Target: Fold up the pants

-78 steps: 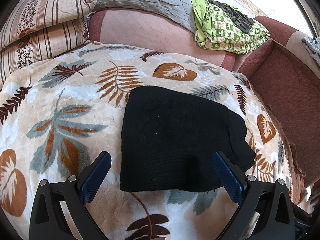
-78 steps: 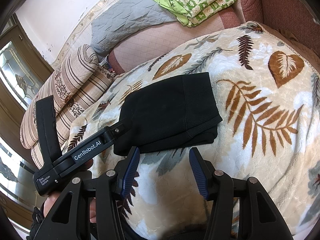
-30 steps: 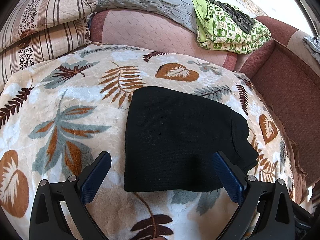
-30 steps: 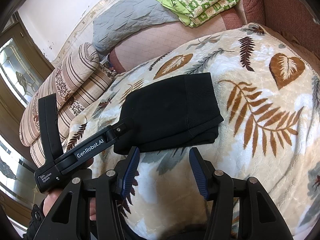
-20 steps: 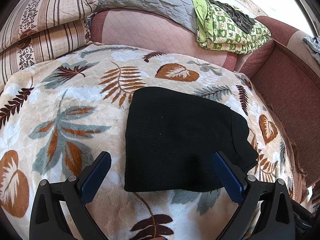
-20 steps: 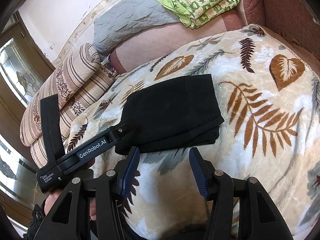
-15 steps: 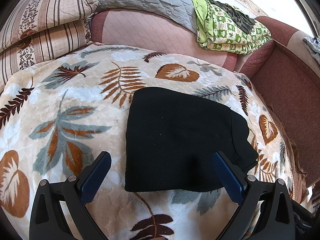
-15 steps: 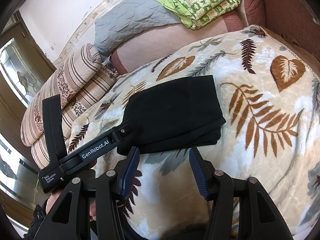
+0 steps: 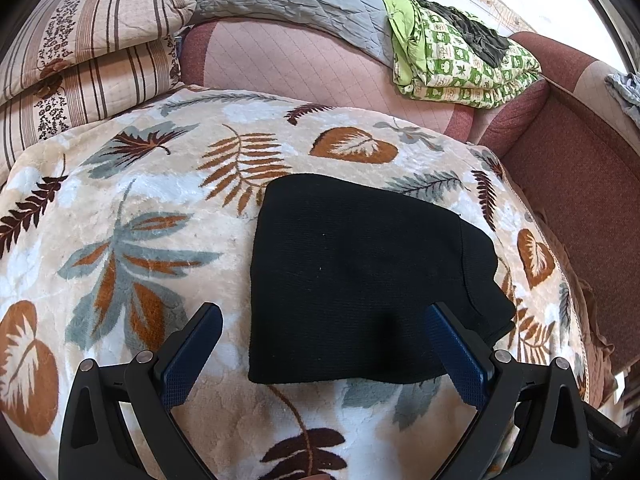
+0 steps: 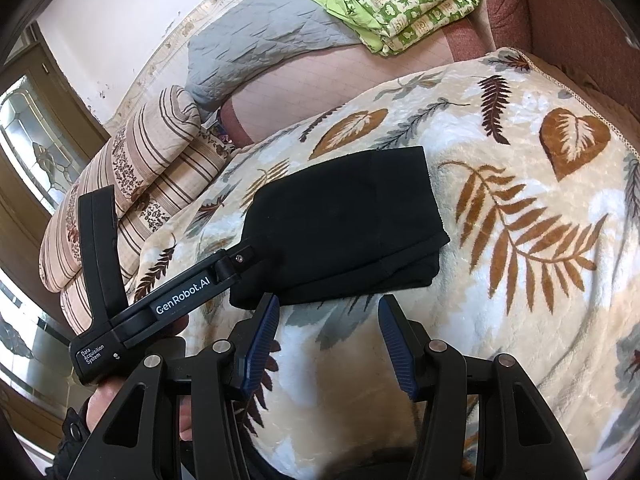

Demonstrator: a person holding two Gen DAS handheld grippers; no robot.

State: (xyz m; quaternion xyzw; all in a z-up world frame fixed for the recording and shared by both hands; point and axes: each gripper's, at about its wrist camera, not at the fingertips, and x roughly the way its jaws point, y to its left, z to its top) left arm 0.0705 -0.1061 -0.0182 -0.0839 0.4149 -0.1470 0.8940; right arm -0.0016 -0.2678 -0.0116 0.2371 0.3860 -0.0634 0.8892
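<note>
pants (image 9: pixel 360 280): black, folded, lying flat on the leaf-print blanket (image 9: pixel 140 208) | left claw (image 9: pixel 324 340): wide apart, empty, at the near edge | right claw (image 10: pixel 326 334): apart, empty, just before the pants

A: Left wrist view: mounted behind the left gripper (image 9: pixel 320 334), looking forward and down along wide-spread fingers, close above the leaf-print blanket (image 9: pixel 132 208). Folded black pants (image 9: pixel 360 276) fill the centre; sofa back and striped pillows (image 9: pixel 80 60) at the far side.

B: Right wrist view: set behind the right gripper (image 10: pixel 326 330), also near, aimed across the blanket (image 10: pixel 520 220) from the right, tilted leftward.

A: Shared ground?

B: Same pants (image 10: pixel 344 224), same pillows (image 10: pixel 148 160), same green quilt (image 10: pixel 404 4). Left gripper body (image 10: pixel 176 300) seen from outside at near left.
</note>
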